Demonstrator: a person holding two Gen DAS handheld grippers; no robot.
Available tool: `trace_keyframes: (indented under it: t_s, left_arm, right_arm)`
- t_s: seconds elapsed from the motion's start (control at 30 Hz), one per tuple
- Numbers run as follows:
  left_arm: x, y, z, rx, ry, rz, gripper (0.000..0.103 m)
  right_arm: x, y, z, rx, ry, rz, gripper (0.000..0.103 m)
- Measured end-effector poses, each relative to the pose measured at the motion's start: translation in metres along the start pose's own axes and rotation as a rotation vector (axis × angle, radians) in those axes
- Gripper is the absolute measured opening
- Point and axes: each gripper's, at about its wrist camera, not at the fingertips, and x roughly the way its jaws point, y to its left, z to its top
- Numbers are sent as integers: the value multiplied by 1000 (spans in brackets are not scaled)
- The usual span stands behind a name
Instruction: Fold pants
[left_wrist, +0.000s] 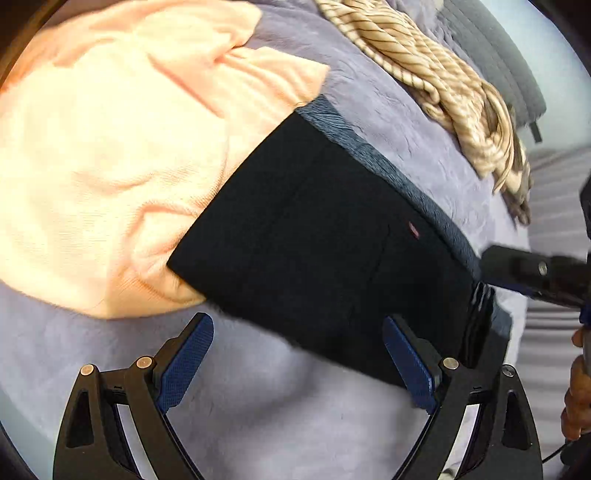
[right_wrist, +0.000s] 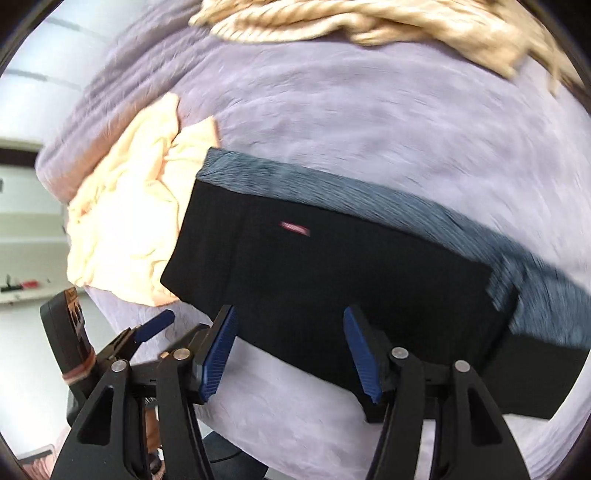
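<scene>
The black pants (left_wrist: 317, 236) lie folded into a thick rectangle on the lavender blanket (left_wrist: 258, 398), with a small red label (left_wrist: 413, 229) on top and a blue-grey ribbed band (left_wrist: 388, 162) along the far edge. My left gripper (left_wrist: 297, 354) is open and empty, its fingers at the near edge of the pants. In the right wrist view the pants (right_wrist: 332, 280) fill the middle. My right gripper (right_wrist: 290, 343) is open and empty at their near edge. The right gripper's body (left_wrist: 535, 275) shows at the pants' right end in the left view.
A peach garment (left_wrist: 110, 166) lies crumpled against the left end of the pants, also in the right view (right_wrist: 129, 221). A tan striped cloth (left_wrist: 443, 81) lies bunched at the far side of the bed. The left gripper (right_wrist: 147, 328) shows at lower left in the right view.
</scene>
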Motion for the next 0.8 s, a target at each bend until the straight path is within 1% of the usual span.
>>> trace_keyframes:
  t_s: [0.03,0.13,0.2,0.23,0.27,0.33,0.43,0.5,0.6,0.63,0.67,0.7,0.73,0.8]
  left_arm:
    - [4,5,2,-21,3,-35,94]
    - [14,16,7,-83,-2,-138,94]
    - [14,24,6,-116,-12,-194,95]
    - [21,24,6,-129,-14,-219,95]
    - [23,29,5,-145,-9,-243,95]
    - [25,40,4,-187,0,-265,95]
    - [28,42,3,-218,-9,-257,95]
    - [30,40,6,-217,-4,-239,95]
    - [33,36,10,-206,-5,-221,95]
    - [31,34,10,-203,-14,-208,91]
    - [26,31,10,-194,-31,-198,85]
    - [19,23,10,-173,-50,-184,85]
    - [12,15,9,-142,-77,-182,85]
    - [1,-5,7,-63,-129,-158,85]
  right_arm:
    - [10,18,15,-22,25,-11,68]
    - [28,51,40,-63,51,-30,68]
    - [35,62,46,-85,54,-53,68]
    - [38,65,45,-87,58,-55,68]
    - [40,65,43,-81,61,-44,68]
    - [43,59,36,-57,72,-15,68]
    - [44,43,24,-21,84,0,68]
    - [46,25,12,15,73,-22,68]
    - [62,-8,-19,106,72,-74,68]
    - [68,-19,-29,134,87,-69,68]
    - [76,-31,-40,172,110,-42,68]
    - [84,-44,-52,220,133,-8,68]
    - [87,-54,-60,257,135,18,67]
    - [85,-70,-71,302,97,91,67]
